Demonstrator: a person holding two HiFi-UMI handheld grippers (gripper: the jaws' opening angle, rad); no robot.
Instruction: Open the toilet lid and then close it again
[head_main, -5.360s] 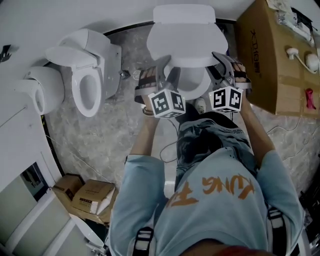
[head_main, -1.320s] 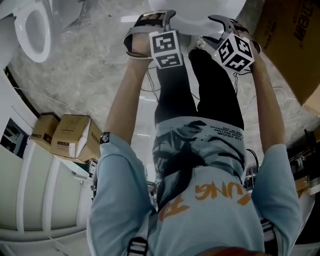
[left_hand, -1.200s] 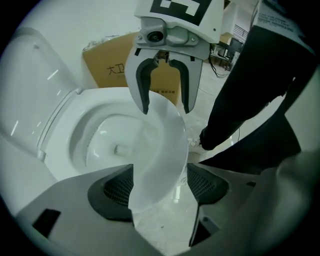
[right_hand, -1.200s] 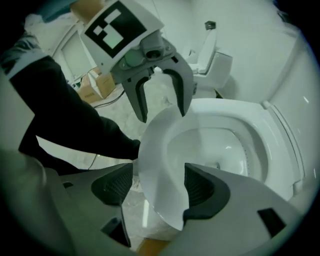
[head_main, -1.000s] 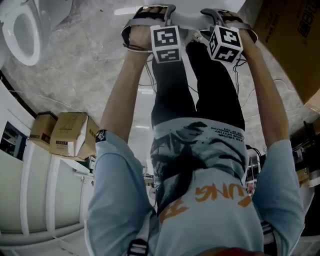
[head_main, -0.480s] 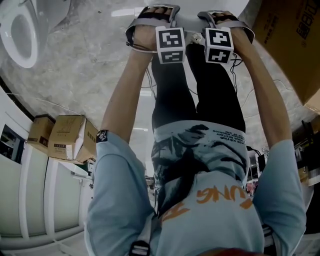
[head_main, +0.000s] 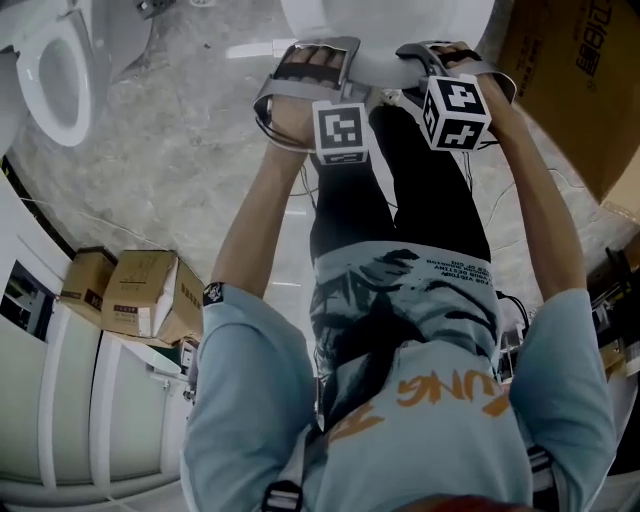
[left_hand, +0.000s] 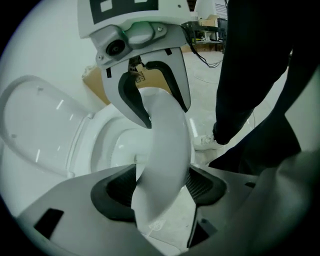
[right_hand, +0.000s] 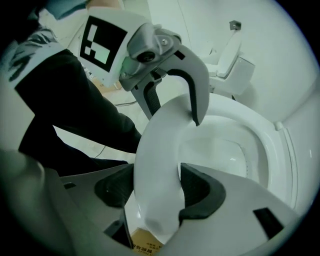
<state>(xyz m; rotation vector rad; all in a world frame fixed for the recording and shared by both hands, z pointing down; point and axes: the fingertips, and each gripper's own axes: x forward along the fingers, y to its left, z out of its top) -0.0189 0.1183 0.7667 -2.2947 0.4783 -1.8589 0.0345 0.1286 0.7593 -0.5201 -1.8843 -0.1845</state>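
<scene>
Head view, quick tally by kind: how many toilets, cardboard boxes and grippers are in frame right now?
Toilets: 2 (near toilet, second toilet)
Cardboard boxes: 3 (large box, small box, second small box)
Grippers: 2 (left gripper, right gripper); both sets of jaws have just been closing, with the near toilet's seat ring between them
Total: 7

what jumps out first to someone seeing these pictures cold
The white toilet lid is clamped at its front edge between the jaws of the left gripper and the right gripper, which have just been closing on it, above the open toilet bowl. In the head view, the person's light blue shirt with orange print fills the lower half.
</scene>
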